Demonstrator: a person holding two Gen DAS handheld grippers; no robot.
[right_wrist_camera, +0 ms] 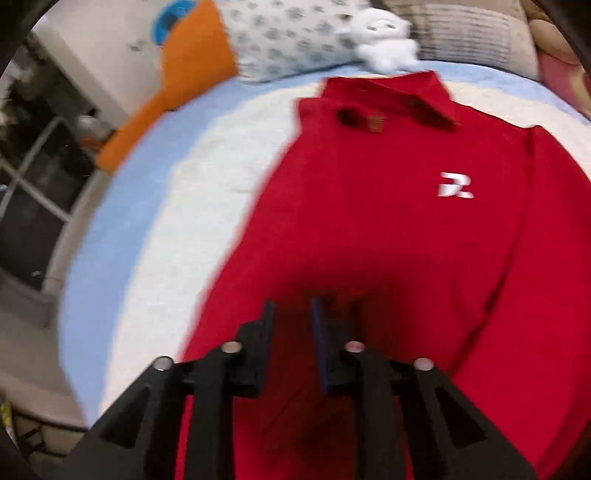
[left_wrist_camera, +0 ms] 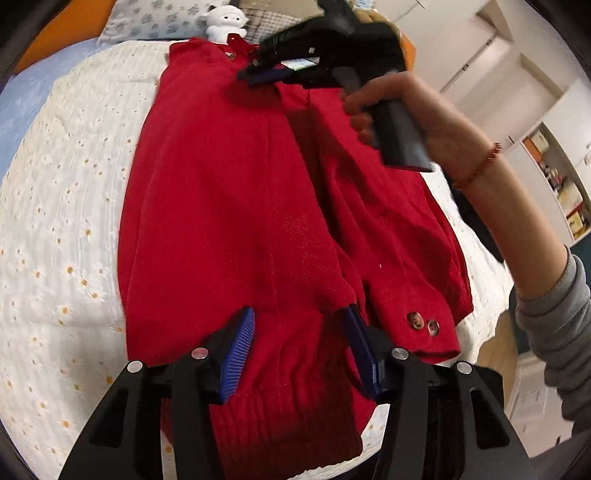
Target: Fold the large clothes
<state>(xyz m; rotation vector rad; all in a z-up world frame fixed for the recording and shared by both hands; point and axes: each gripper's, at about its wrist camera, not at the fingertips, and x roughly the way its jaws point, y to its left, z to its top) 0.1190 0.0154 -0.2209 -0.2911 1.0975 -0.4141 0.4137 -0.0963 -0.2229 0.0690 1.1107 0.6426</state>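
A red jacket [left_wrist_camera: 236,206] lies lengthwise on the bed, collar at the far end, ribbed hem nearest me. Its right sleeve is folded over the body, with the two-button cuff [left_wrist_camera: 424,325] near the hem. My left gripper [left_wrist_camera: 301,317] is open just above the hem, empty. My right gripper [left_wrist_camera: 258,72] hovers over the chest near the collar, jaws a little apart, nothing between them. In the blurred right wrist view the right gripper [right_wrist_camera: 293,310] is open over the red jacket [right_wrist_camera: 388,221], whose white logo [right_wrist_camera: 455,184] and collar [right_wrist_camera: 391,99] show.
The jacket rests on a white eyelet bedspread [left_wrist_camera: 66,206] over a blue sheet [right_wrist_camera: 122,206]. A white plush toy [left_wrist_camera: 225,20] and patterned pillows [right_wrist_camera: 288,33] sit at the head of the bed. An orange headboard [right_wrist_camera: 184,74] stands beyond. Shelves [left_wrist_camera: 557,177] line the right wall.
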